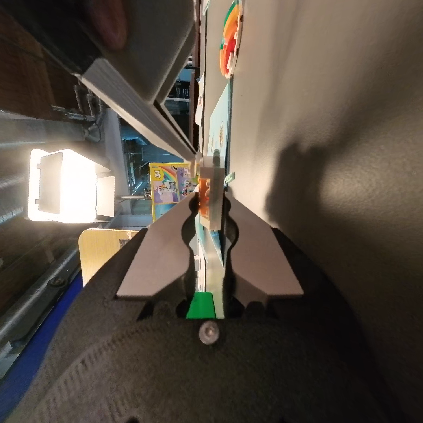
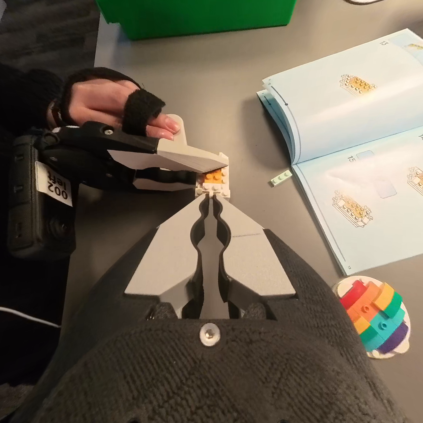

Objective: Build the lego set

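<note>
Right wrist view: right gripper (image 2: 211,198) jaws nearly closed, pinching small white brick (image 2: 212,195) onto white-orange Lego assembly (image 2: 214,180); left gripper (image 2: 201,175) clamps that assembly from its side.

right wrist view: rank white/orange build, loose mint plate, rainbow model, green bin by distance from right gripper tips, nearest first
1. White/orange build: at the right gripper tips, also clamped by the left gripper.
2. Mint plate: loose on the table, right of the tips, by the booklet's edge.
3. Rainbow model and green bin: model lower right, bin at top; too close to call.
</note>
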The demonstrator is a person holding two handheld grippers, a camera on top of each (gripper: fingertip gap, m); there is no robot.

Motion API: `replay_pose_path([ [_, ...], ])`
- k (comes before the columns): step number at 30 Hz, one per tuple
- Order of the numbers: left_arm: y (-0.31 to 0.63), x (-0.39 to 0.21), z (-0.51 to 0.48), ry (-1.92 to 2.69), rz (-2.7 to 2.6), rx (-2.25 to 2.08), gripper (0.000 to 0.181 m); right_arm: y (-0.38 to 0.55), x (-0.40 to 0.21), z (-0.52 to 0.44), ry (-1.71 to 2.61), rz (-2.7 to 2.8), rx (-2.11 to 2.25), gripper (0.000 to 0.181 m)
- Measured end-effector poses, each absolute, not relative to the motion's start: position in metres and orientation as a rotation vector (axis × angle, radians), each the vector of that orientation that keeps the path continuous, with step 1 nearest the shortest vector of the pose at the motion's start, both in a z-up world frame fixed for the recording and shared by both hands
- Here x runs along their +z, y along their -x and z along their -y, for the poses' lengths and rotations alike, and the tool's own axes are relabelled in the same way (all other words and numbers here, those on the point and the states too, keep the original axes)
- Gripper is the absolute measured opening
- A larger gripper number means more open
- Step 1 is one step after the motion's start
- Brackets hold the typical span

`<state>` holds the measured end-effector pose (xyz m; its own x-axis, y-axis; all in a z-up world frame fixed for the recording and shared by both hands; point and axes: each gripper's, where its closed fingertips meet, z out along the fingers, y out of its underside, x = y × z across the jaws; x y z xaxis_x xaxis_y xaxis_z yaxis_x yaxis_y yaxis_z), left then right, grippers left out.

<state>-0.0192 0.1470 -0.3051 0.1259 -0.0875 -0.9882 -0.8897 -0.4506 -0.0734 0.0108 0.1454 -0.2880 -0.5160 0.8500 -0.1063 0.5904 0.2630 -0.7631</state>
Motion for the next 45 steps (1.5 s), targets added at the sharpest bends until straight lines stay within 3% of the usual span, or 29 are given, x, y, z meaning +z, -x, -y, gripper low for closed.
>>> replay_pose_path([
  [37,0.019,-0.306,-0.15,1.688,-0.952,1.385,0.018,-0.009,-0.289,-0.145,1.293,2.205,1.099,0.006],
  [43,0.022,-0.305,-0.15,1.697,-0.931,1.382,0.018,-0.015,-0.271,-0.135,0.894,2.193,1.053,0.042],
  [45,0.022,-0.305,-0.15,1.699,-0.926,1.379,0.018,-0.016,-0.274,-0.136,0.679,2.174,0.864,0.045],
])
